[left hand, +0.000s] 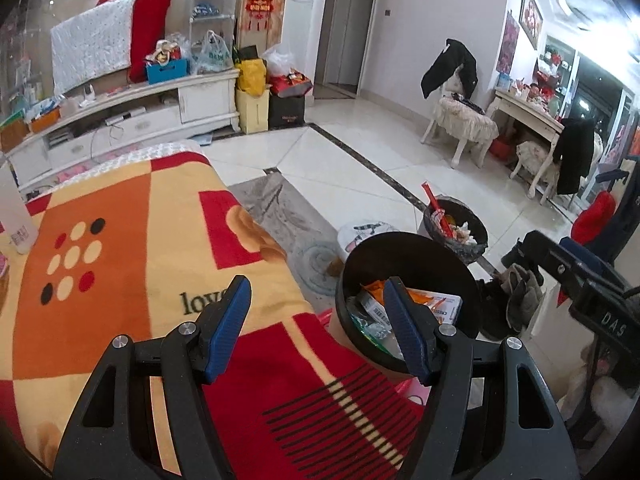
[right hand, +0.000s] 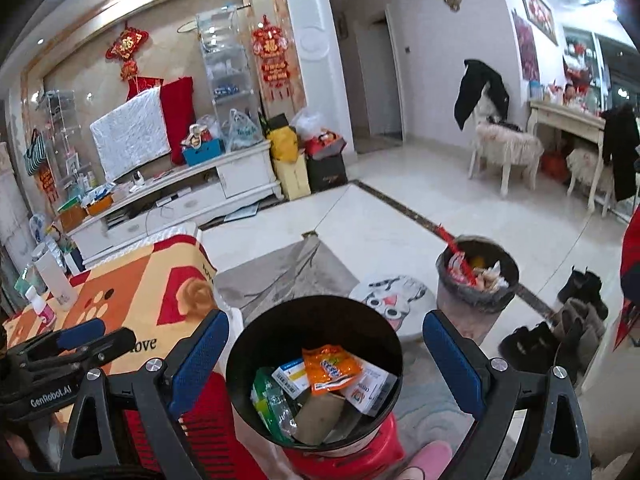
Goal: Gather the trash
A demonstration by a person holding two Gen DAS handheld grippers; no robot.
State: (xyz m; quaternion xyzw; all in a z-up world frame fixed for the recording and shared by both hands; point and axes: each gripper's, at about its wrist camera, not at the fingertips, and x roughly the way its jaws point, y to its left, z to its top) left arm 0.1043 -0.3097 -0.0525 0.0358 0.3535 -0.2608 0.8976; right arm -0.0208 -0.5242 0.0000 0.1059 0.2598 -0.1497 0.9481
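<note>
We see, at the left, a patterned blanket [left hand: 120,248] covering the desk, with a white bottle [right hand: 54,278] standing near its far edge. Our left hand-held gripper [left hand: 316,328] hangs over the blanket's corner, tilted downward, its jaws spread and empty. Just right sits the black bin [right hand: 314,328] on a red stool [right hand: 360,450], holding the collected trash: an orange wrapper [right hand: 330,368], small boxes and green packets. Our right hand-held gripper [right hand: 326,364] looks down into it, jaws wide and empty. Beyond stands a fuller lined wastebasket [right hand: 476,280], probably the emptying spot.

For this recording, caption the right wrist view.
Open right gripper above round black bin of wrappers, near patterned orange blanket.
</note>
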